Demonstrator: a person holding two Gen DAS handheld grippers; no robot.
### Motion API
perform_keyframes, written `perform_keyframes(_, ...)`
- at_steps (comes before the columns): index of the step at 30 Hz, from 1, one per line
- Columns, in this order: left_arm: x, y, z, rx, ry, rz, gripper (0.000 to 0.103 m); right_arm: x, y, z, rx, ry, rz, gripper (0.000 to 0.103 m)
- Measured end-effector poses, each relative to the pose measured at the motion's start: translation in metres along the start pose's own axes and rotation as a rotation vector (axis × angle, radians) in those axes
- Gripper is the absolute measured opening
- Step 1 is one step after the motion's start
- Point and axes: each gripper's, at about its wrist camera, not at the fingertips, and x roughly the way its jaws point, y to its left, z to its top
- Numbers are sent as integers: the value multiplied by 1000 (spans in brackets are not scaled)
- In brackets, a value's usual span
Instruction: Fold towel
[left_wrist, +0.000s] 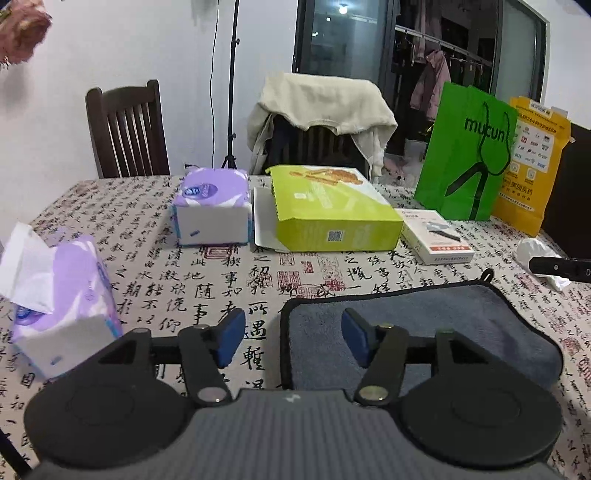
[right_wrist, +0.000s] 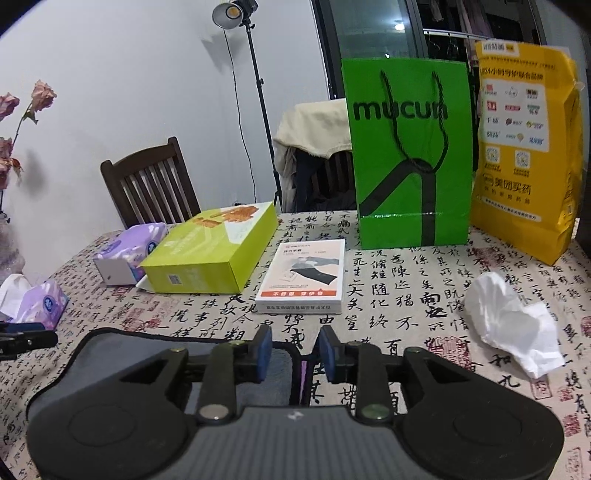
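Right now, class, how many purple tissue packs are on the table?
2. One open tissue pack sits near the table's left edge, tissue sticking out; a second pack lies farther back beside the lime box.

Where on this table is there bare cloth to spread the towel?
Bare tablecloth lies between the grey towel and the lime-green box, and between the white box and the crumpled tissue. The far edge is crowded by the green bag.

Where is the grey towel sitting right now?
The grey towel lies on the calligraphy tablecloth at the near edge, under both grippers; in the right wrist view it shows lower left, nearer than the white box.
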Motion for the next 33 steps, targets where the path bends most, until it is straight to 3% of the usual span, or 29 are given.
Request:
perform_keyframes(11, -44, -4, -7, 1, -30, -1, 72, -45, 13, -2, -29, -25, 0, 35)
perform_keyframes(14, -53, -5, -11, -1, -38, -3, 74, -53, 16, -5, -31, -30, 1, 43)
perform_keyframes(23, -83, -12, -17, -8, -98, 27, 96, -85, 23, -11, -54, -70, -25, 77)
perform_keyframes(33, -127, -27, -29, 15, -159, 39, 103, -126, 29, -25, -83, -119, -78, 91)
